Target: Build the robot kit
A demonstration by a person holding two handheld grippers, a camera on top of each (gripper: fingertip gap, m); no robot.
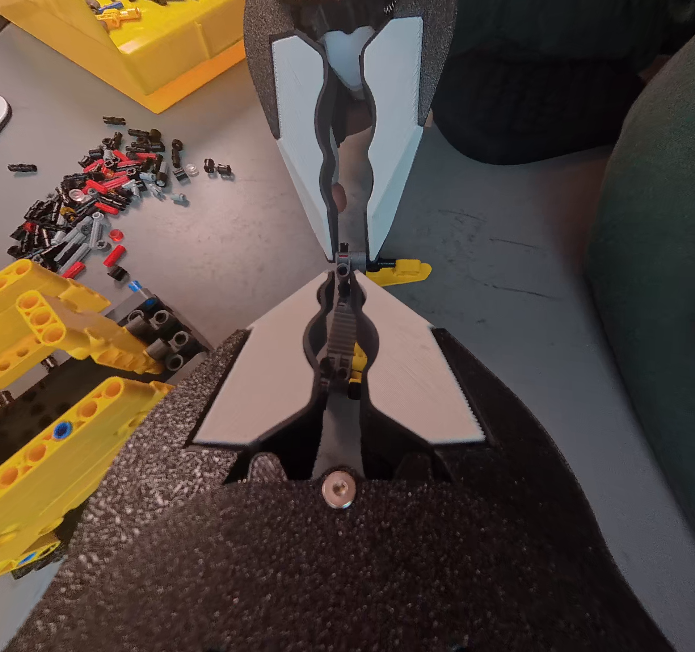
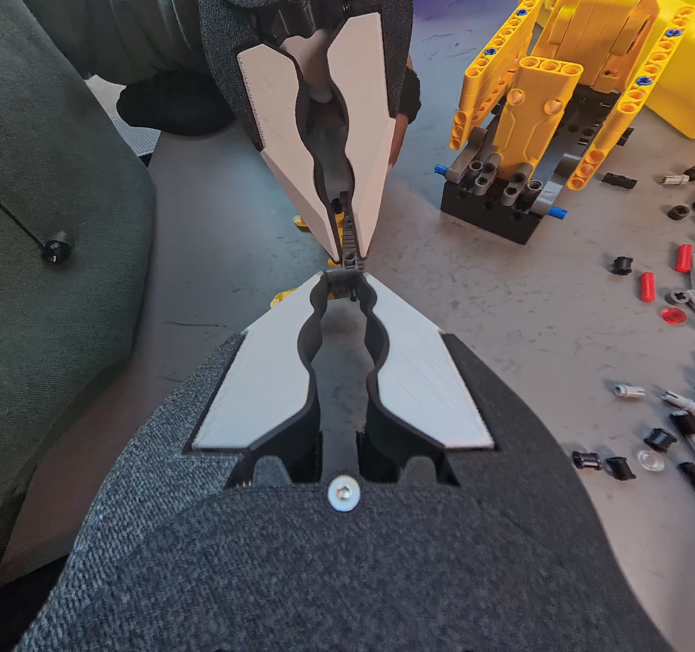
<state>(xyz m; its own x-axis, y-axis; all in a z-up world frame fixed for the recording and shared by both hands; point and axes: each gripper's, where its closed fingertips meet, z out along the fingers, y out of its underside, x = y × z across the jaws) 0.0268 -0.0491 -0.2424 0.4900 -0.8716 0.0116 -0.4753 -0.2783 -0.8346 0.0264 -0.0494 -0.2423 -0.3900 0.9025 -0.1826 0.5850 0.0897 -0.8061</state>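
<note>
left gripper (image 1: 344,276): fingers pinched on grey ribbed toothed rack piece (image 1: 340,329) | right gripper (image 2: 344,276): fingers clamped on its grey connector end (image 2: 348,270) | both tip-to-tip above grey counter (image 2: 470,314)

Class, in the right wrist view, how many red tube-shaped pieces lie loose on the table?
2. One red tube lies at the right edge; the other lies just below and left of it. More may sit beyond the frame.
</note>
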